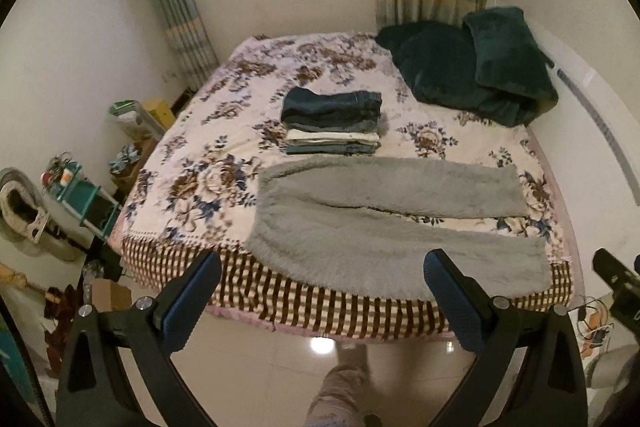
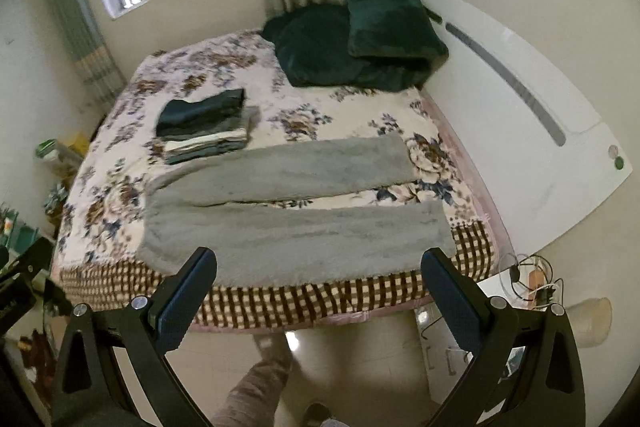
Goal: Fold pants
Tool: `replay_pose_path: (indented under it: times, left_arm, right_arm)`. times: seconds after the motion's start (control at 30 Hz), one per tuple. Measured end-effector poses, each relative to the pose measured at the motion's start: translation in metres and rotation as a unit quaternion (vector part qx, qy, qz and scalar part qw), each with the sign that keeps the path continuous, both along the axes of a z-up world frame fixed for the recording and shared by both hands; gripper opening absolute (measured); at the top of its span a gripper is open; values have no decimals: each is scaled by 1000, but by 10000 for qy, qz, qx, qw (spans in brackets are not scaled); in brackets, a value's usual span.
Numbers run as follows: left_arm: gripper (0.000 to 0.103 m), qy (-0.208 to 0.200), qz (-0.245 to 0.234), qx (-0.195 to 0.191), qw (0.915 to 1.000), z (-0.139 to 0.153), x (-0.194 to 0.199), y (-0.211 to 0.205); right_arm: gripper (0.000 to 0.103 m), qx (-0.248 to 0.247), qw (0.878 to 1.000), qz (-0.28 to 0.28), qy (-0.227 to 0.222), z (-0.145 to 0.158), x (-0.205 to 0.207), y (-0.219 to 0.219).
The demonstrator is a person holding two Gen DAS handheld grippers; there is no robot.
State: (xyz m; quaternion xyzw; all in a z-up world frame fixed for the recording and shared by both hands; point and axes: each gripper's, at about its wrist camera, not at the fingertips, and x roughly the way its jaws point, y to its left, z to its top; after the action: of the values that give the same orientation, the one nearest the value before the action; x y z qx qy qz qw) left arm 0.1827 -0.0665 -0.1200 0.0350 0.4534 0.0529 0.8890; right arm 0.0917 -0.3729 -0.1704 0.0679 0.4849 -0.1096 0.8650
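Your left gripper (image 1: 322, 281) and right gripper (image 2: 319, 277) hang spread and empty; grey pants (image 1: 384, 223) lie flat along the bed's (image 1: 224, 131) near edge, unfolded—grasp waist and hem next.

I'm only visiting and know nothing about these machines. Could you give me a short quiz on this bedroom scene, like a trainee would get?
1. True or false: the grey pants lie spread flat on the bed, both legs apart.
2. What sits just behind the pants? A) a stack of folded clothes B) a laptop C) a shoe
3. Fill in: the left gripper and the right gripper are both ____ and hold nothing.

Key: 1 true; 2 A; 3 open. The dark green bedding lies at the headboard end.
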Motion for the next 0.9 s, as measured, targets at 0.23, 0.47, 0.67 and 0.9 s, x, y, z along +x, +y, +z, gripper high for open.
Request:
replay_pose_path:
  times: [0.23,0.47,0.67,0.9]
  left_arm:
    - [103,526,-347,73,9980,-68,138,-14]
    - [103,906,-769,400,9921,-143,267,-33]
    - [103,1276,-985,723,9843,-220,361,-37]
    - [101,2067,-1663,1321,9551,-338,443,-39]
  right_arm:
    - [103,-138,9981,-378,474,-79,144,-45]
    - [103,-473,9935,-112,1025,-172,283,-61]
    - [103,-522,9835,727,1575,-280,412,-44]
    - [103,-628,9511,1985,2281,-429,534,4]
